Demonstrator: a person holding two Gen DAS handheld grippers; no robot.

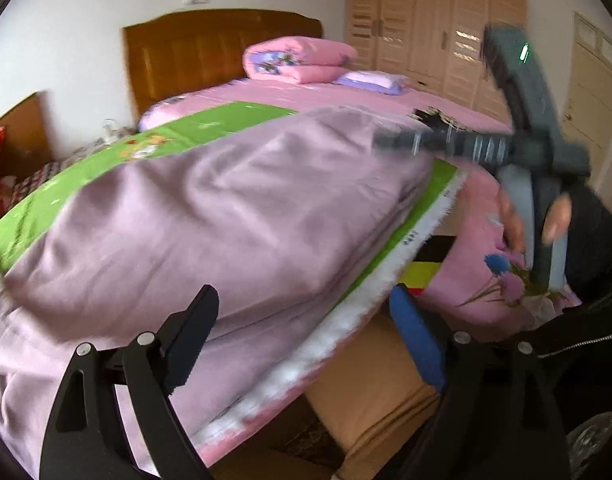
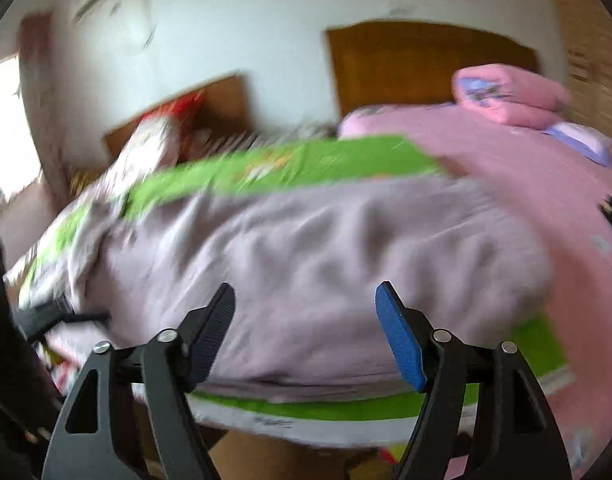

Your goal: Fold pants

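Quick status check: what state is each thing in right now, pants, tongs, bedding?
Pants: lilac, bunched in layers on the green mat, not neatly flat.
Green mat: spread flat on the bed.
Left tongs: open, empty, at the pants' near edge.
Right tongs: open, empty, over the pants.
Pink quilt: folded, by the headboard.

A home bedroom: a bed (image 1: pixel 306 96) with pink sheets and a wooden headboard (image 1: pixel 210 48), a folded pink quilt (image 1: pixel 298 60) beside a pillow (image 1: pixel 370 80), a tall louvred wardrobe (image 1: pixel 434 32), and an air conditioner (image 2: pixel 118 4) mounted high on the white wall.
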